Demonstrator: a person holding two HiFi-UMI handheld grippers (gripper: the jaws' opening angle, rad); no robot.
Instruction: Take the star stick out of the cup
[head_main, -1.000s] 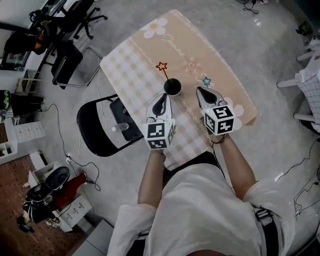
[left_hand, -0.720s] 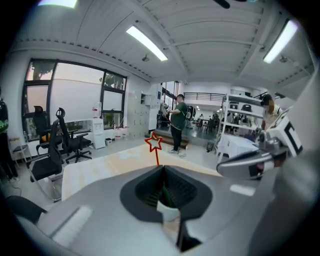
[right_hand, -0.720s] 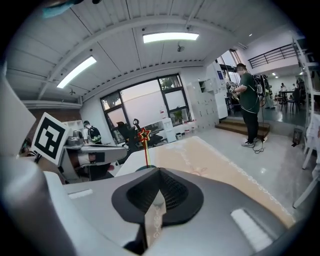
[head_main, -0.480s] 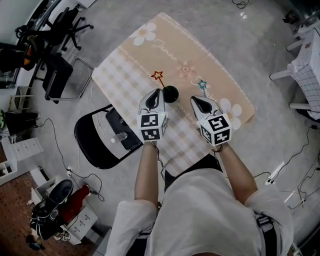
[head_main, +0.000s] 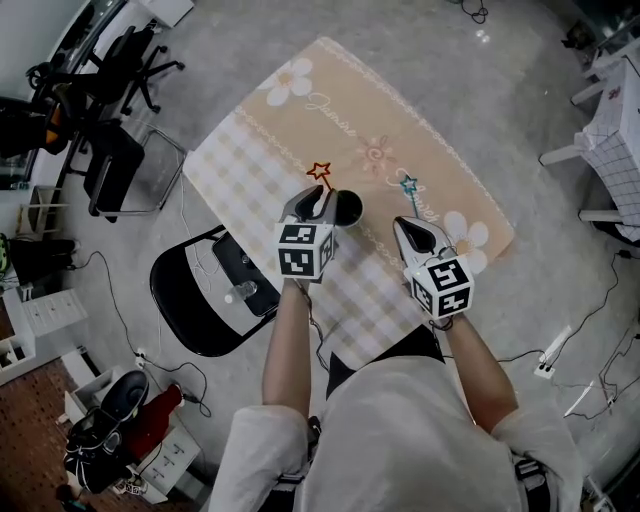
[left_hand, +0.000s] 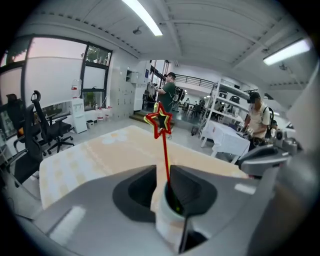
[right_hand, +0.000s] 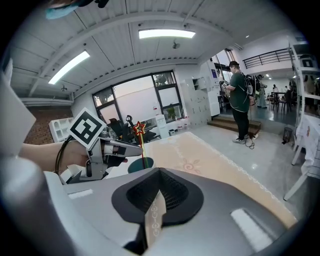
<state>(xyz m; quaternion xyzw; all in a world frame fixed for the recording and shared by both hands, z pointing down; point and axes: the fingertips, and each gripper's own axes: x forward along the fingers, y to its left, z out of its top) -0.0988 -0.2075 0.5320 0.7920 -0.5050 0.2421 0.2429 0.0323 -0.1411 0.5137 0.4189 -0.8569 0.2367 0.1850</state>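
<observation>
In the middle of the head view, a small round cup with a dark inside stands on the counter, which has a tan cloth with checks and flowers. The thin red stick with a red star on top is in that cup and leans toward the upper left. The left tongs are just beside the cup. In the left gripper view, they are a little apart, with the red stick between them and close to one side. They do not seem to pinch it yet. The right tongs are at the lower right, apart from the cup. They are pressed almost together and seem to hold a thin stick with a teal star. The next step is likely to squeeze the red stick and lift it out. The stick is very thin, so it could slip through a loose squeeze. The left tongs are low by the rim, so a bump could knock the cup over. Nothing holds the cup down, so a sideways pull could drag it along.
</observation>
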